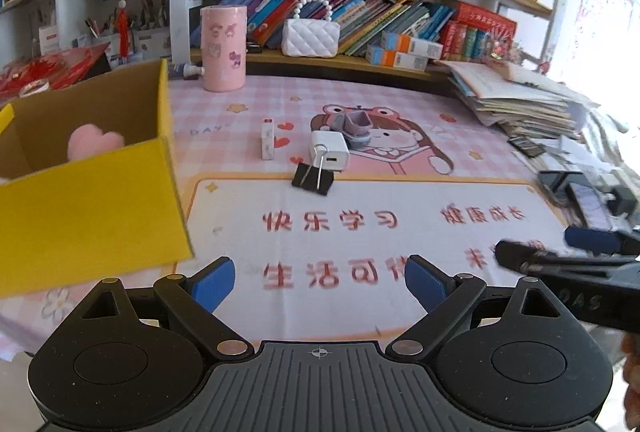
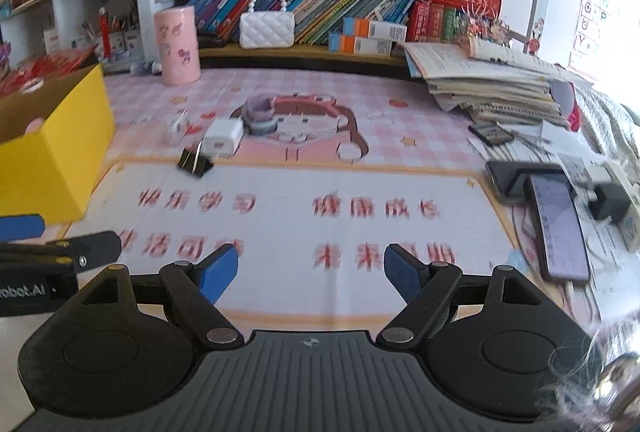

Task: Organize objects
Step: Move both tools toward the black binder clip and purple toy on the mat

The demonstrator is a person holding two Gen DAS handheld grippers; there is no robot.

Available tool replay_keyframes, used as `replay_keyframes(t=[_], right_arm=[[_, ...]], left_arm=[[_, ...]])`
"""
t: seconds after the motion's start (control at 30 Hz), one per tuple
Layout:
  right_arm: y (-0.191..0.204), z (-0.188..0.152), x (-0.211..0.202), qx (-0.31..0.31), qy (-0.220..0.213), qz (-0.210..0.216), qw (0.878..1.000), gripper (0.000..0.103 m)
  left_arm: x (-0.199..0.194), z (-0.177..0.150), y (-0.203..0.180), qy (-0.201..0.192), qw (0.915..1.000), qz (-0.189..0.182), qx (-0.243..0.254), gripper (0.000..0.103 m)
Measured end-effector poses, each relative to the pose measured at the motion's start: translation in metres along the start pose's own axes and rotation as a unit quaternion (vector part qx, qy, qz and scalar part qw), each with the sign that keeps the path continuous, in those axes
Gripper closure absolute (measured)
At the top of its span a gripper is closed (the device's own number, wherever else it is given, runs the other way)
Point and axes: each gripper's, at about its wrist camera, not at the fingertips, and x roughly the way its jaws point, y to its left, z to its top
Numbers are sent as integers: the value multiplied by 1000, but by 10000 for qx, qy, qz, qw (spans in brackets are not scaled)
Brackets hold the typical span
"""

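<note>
Both the left gripper [image 1: 318, 282] and right gripper [image 2: 310, 270] hover with fingers wide, holding nothing. The binder clip [image 1: 313, 179] touches the charger [image 1: 330, 151] mid-worktop, right of the yellow box [image 1: 92, 207]; grabbing one risks dragging the other.

The yellow box [image 1: 92, 207] runs off the left edge, and its wall hides most of the pink soft thing [image 1: 95, 143] inside. The red print on the bench mat [image 2: 280, 207] is blurred. A phone [image 2: 558, 228], perhaps charging, lies partly under a black holder.
</note>
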Motion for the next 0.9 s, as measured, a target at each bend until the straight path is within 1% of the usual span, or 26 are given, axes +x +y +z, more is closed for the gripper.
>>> replay_keyframes(t=[0.1,0.23,0.3,0.4,0.6,0.7,0.73,0.9], right_arm=[[-9,16,18,-66,-98,89,9999,24],[-19,36,40,-126,-176,232,9995,24],[-23,45,53,-128,-155,304,9993,24],[-27,56,69,-156,-143,425,9989,23],[-29,71,90,-265,-127,647,9975,23],[-30,74,99,-312,-86,734,9968,22],[-30,75,102,-332,-74,761,9965,22],[-30,79,116,-380,17,863,9955,22]], left_arm=[[20,10,-6,57,9999,92,21,11],[50,27,-15,5,9998,188,95,13],[67,35,-18,8,9993,314,182,17],[91,44,-17,66,9988,450,174,22],[133,55,-16,169,9983,494,263,33],[145,57,-16,197,9981,456,376,39],[148,57,-15,209,9980,443,393,42],[161,59,-10,328,9978,427,379,51]])
